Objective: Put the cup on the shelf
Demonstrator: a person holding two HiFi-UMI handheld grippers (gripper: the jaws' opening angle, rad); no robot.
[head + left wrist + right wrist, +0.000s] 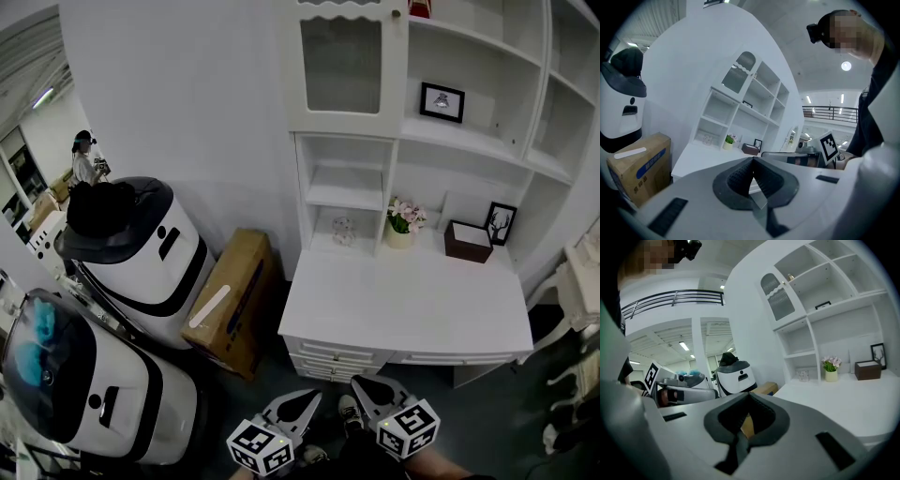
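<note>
A small clear glass cup [343,230] stands in the low left cubby of the white shelf unit [347,197], at the back of the white desk [403,300]. It also shows faintly in the left gripper view, cup [708,139], and in the right gripper view, cup [803,375]. My left gripper [307,397] and right gripper [362,384] hang side by side below the desk's front edge, well short of the cup. In the gripper views the left gripper [752,159] and the right gripper [749,395] each have their tips together with nothing held.
On the desk stand a flower pot [403,225], a brown box [467,241] and a framed picture [500,222]; another frame [442,101] sits on a higher shelf. A cardboard box [230,300] and two white robots [141,248] [84,389] stand left of the desk.
</note>
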